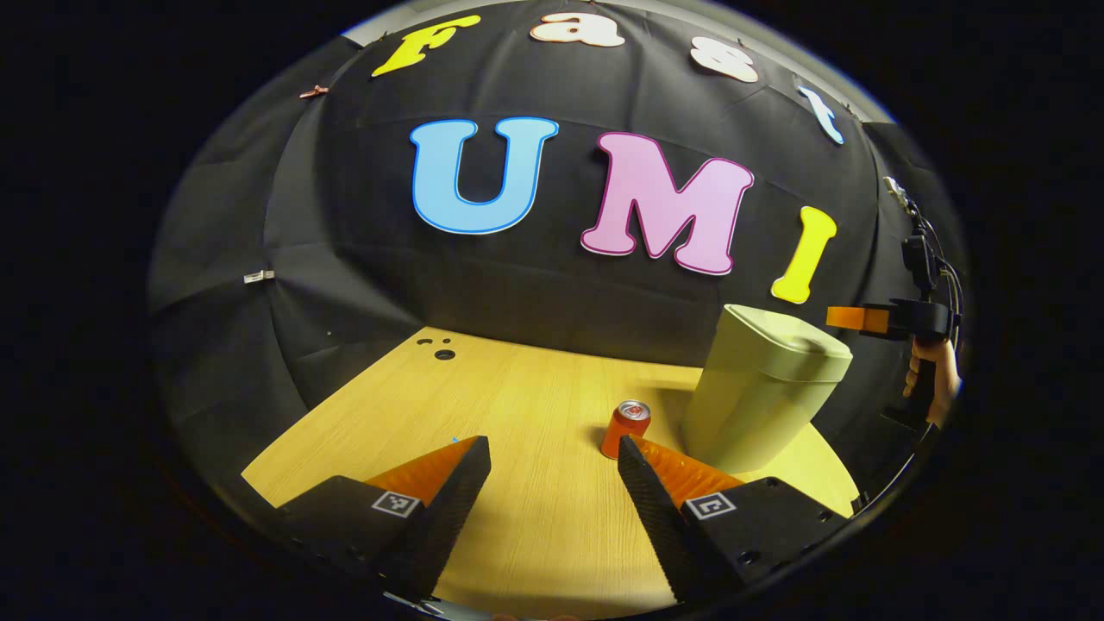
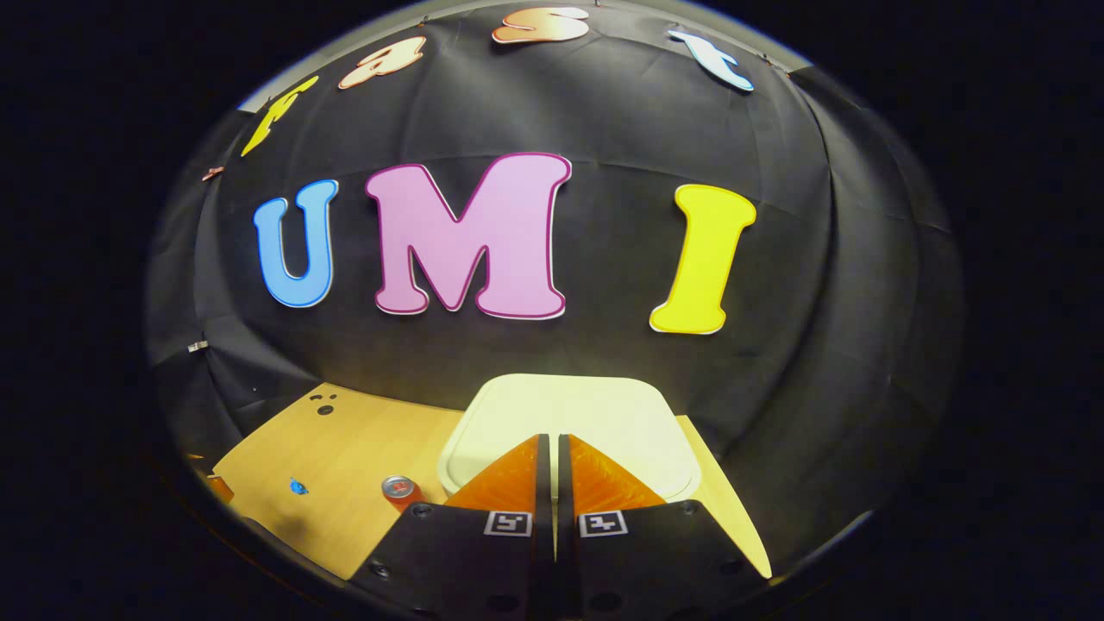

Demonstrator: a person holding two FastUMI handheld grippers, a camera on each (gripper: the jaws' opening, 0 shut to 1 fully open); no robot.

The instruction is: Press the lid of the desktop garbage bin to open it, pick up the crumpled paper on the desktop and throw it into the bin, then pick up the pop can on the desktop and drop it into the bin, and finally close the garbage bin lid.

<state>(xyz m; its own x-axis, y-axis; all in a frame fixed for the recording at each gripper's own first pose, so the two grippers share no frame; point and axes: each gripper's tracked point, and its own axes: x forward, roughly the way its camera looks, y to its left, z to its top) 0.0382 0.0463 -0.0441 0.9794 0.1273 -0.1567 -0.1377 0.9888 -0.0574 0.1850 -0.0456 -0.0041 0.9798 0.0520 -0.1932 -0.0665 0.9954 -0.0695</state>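
Non-task items: worktop, cloth wall, clips, cables.
Light wood-grain worktop [image 1: 535,405] runs to the black cloth wall [image 1: 362,259]; dark holes [image 1: 438,348] at its far left corner, small blue mark [image 2: 297,486] on the left part. Metal clip [image 1: 258,276] pinned on the left wall, black cables [image 1: 927,250] hanging far right.

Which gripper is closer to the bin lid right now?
Right. The right gripper, jaws shut, hangs just above the bin lid. The left gripper sits open over the table, off to the bin's side by the can.
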